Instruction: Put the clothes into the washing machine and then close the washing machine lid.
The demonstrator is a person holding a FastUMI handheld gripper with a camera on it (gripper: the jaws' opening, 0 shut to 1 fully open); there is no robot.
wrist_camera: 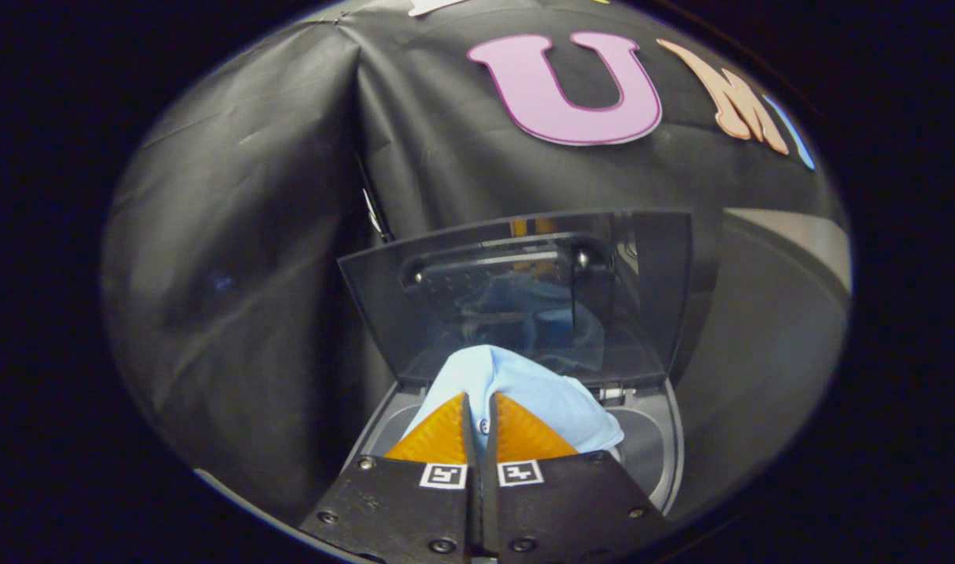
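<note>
A light blue garment (524, 388) is pinched between my fingers, bunched up around and beyond the tips. My gripper (481, 411) is shut on it, with the two fingers pressed close together and a fold of cloth in the narrow slit. Below the cloth lies the open top of the washing machine (653, 450), a grey rim around a round tub. Its dark see-through lid (516, 294) stands upright just beyond the garment, and the blue cloth is mirrored in it.
The booth's black cloth wall (242, 235) hangs close behind and to the left of the machine. A pale surface edge (806, 235) runs at the right, beyond the lid.
</note>
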